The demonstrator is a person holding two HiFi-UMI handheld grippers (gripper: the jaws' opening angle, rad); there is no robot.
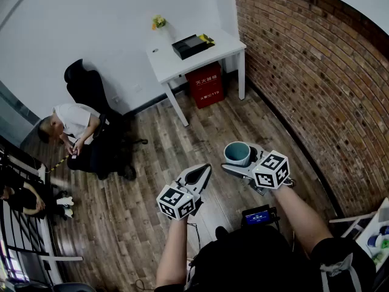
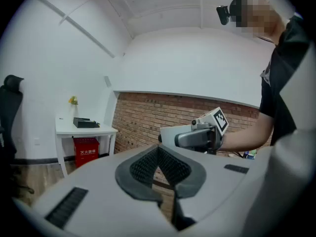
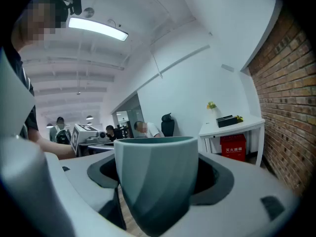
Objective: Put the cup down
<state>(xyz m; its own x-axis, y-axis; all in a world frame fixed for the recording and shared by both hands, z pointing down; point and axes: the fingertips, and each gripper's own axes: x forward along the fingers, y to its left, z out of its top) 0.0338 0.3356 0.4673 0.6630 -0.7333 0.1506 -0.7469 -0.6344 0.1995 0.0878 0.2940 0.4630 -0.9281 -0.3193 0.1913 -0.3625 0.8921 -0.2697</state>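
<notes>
The right claw (image 1: 240,159) stands wide and is clamped on the cup (image 1: 237,153), one pad on each side of its wall. The cup is upright, mouth up, and hangs in the air above the wooden floor (image 1: 182,139), in front of the person. The left claw (image 1: 202,172) has its jaws together with nothing between them. It is just beside the right claw and does not touch the cup.

We judge the cup to be glazed ceramic: stiff, smooth, fairly heavy for its size, and breakable if dropped. The wall tapers toward the base, so we expect a grip low on the body to slide. Take hold across the upper wall, just below the rim. The pad contact is hidden behind the cup, so the grip is probably firm but unconfirmed. The white worktop (image 1: 167,62) at the far wall is well apart from the cup.
</notes>
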